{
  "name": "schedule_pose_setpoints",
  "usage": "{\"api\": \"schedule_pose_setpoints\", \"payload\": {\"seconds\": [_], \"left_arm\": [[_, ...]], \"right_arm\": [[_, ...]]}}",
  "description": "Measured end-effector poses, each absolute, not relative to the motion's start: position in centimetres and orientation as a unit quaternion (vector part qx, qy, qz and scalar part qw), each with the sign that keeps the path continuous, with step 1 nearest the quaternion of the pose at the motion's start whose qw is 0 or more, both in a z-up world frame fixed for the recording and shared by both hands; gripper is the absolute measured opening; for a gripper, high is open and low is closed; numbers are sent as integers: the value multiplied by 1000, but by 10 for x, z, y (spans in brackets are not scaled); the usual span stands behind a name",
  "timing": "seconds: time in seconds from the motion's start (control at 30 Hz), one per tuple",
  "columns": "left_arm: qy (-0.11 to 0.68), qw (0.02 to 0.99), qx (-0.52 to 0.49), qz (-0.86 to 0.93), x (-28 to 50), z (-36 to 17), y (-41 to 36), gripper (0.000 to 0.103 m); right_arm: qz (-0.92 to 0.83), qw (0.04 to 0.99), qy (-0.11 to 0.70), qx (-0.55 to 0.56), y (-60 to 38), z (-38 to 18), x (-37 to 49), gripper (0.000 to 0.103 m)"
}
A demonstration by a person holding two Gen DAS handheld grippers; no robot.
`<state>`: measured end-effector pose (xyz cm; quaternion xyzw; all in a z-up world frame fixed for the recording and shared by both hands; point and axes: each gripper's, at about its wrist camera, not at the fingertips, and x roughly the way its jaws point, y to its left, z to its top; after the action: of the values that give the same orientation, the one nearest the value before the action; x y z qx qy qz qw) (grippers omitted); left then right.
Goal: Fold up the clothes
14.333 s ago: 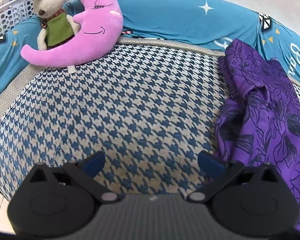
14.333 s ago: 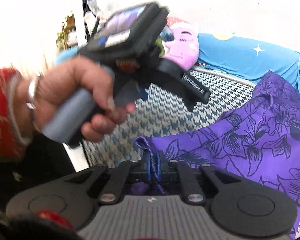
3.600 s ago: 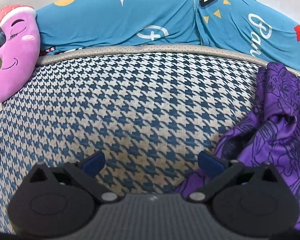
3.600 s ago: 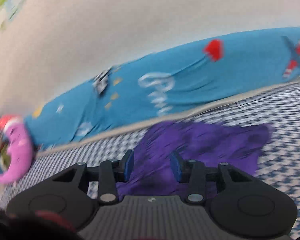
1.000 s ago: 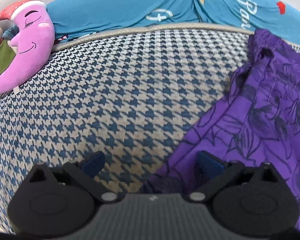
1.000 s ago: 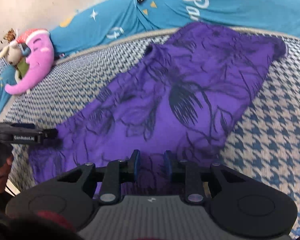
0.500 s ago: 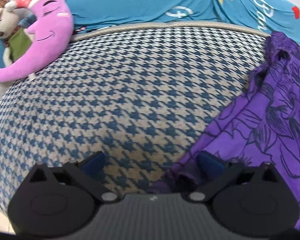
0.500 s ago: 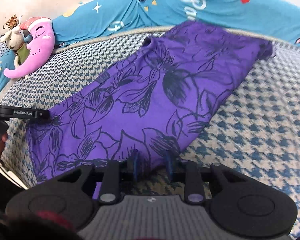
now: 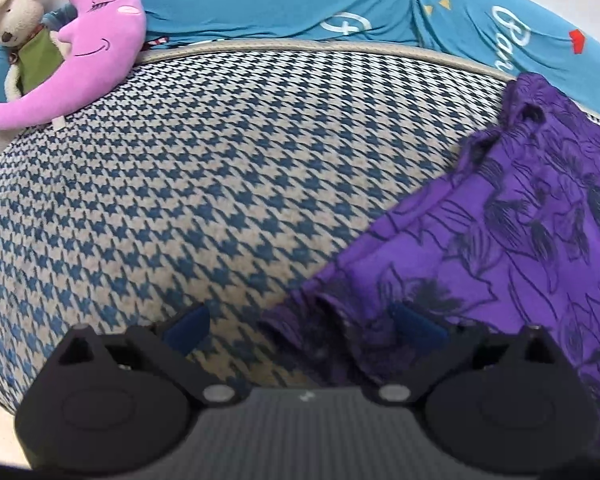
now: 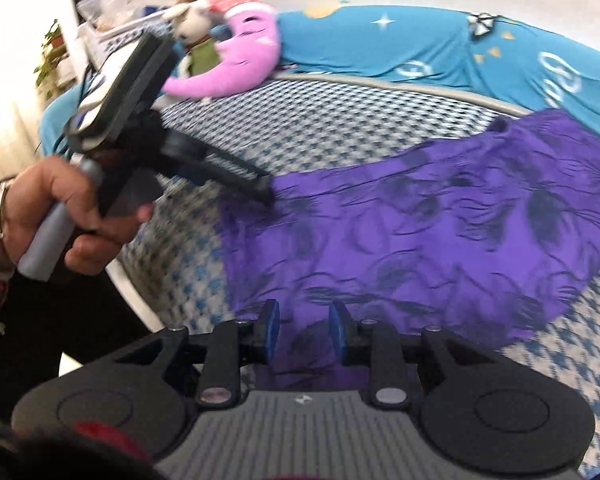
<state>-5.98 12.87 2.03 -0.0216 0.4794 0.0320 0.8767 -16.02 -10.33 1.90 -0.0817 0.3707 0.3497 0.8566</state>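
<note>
A purple garment with dark flower print (image 9: 520,240) lies spread on the houndstooth bed (image 9: 180,180), reaching toward the teal cushions. My left gripper (image 9: 302,326) stands wide open, and the garment's bunched near corner (image 9: 324,320) lies between its fingers. In the right wrist view a hand (image 10: 60,208) holds the left gripper (image 10: 266,194), whose tip rests at the garment's left corner (image 10: 292,200). My right gripper (image 10: 304,330) hovers over the garment's near edge (image 10: 420,260). Its blue pads (image 10: 270,328) stand a little apart, with purple cloth showing in the gap.
A pink moon plush (image 9: 96,40) and a stuffed animal (image 9: 16,32) sit at the bed's far left corner. Teal printed cushions (image 9: 300,4) line the back. The bed's near edge (image 10: 140,292) drops to the floor at left. Houndstooth surface left of the garment is bare.
The right wrist view has swung left, bringing the hand and left gripper into sight. The garment's corner, earlier at the left gripper's right finger, now lies further in between its fingers.
</note>
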Motion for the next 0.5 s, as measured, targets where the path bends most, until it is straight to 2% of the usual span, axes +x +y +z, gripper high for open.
{"api": "schedule_pose_setpoints", "payload": {"seconds": [0.07,0.13,0.3,0.5], "left_arm": [[482,875,-24,30,-63,20,128,103],[485,873,-27,30,-64,19,129,103],[493,868,-46,17,-64,18,132,103],[505,860,-73,-15,-64,16,131,103]], "right_arm": [[357,852,372,-92,-95,16,-164,34],[359,850,368,-115,-84,12,-166,45],[367,844,349,-178,-65,0,-180,57],[347,842,314,-267,-44,-14,-190,57]]}}
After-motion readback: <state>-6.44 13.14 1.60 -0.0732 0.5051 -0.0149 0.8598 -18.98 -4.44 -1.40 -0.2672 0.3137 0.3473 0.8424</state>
